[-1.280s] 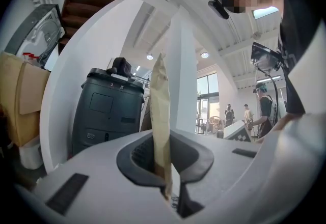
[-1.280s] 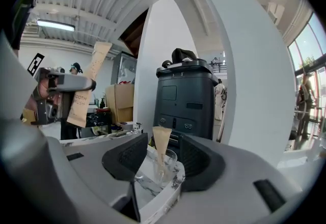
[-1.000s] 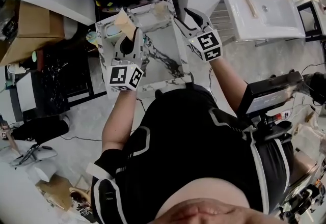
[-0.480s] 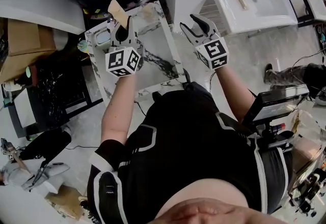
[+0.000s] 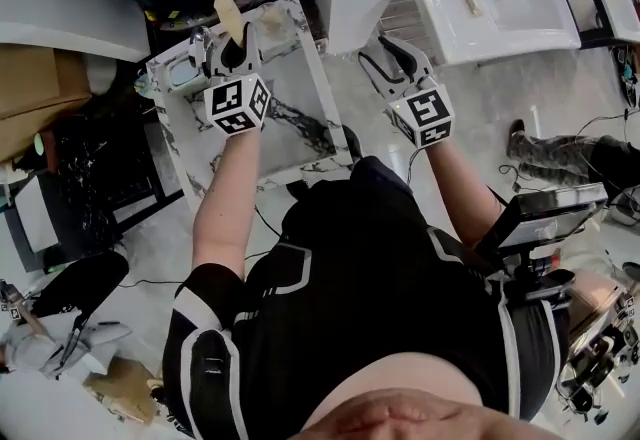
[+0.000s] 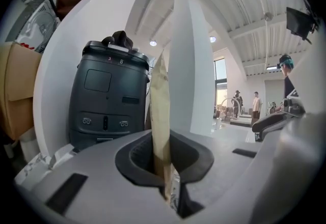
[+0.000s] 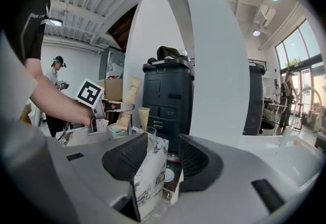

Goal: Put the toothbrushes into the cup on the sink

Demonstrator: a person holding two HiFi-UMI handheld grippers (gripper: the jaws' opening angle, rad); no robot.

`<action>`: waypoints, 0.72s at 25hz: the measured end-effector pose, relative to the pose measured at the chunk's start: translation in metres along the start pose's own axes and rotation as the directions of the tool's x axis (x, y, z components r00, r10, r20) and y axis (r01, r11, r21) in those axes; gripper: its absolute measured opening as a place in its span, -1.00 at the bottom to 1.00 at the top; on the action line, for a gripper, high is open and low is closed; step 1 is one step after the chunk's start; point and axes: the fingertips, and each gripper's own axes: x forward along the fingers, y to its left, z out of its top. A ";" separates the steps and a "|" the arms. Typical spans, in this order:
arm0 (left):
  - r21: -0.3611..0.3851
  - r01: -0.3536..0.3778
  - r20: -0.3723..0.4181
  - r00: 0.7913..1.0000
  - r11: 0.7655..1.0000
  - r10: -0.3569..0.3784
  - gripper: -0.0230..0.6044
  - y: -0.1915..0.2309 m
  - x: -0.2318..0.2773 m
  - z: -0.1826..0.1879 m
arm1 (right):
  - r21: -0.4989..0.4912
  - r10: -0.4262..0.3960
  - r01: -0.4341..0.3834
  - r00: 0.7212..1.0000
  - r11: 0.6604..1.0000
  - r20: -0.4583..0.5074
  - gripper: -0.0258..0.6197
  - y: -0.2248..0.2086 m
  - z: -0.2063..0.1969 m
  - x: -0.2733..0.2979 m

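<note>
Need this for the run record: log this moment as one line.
left claw: shut on paper-wrapped toothbrush, upright | right claw: open, empty | place: left claw above marble counter

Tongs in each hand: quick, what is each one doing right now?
Left tongs: closed on a tan paper packet.
Right tongs: open, holding nothing.

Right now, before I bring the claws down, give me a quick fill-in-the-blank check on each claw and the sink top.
1. The left claw is ____ on the tan packet.
2. The right claw is ____ and holds nothing.
3. The white sink top has a dark-veined ____ pattern.
Missing words: shut, open, marble.
</note>
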 end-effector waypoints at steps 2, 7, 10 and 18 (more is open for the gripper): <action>-0.006 -0.007 -0.039 0.999 1.000 0.007 -0.83 -0.003 0.005 -0.008 | 0.005 0.007 -0.007 1.000 1.000 -0.006 -0.31 -0.008 -0.002 0.002; -0.034 -0.017 -0.035 0.999 0.999 0.016 -0.83 -0.001 0.007 -0.019 | 0.007 0.032 -0.032 0.999 0.999 -0.006 -0.31 -0.012 -0.003 0.007; -0.033 -0.007 0.020 1.000 0.999 0.007 -0.83 0.001 0.012 -0.013 | -0.003 0.054 -0.054 0.998 0.999 -0.015 -0.31 -0.008 -0.004 0.011; -0.124 -0.027 0.140 0.989 0.992 0.044 -0.83 0.017 0.036 -0.005 | -0.025 0.115 -0.117 0.991 0.993 -0.073 -0.31 -0.005 -0.018 0.009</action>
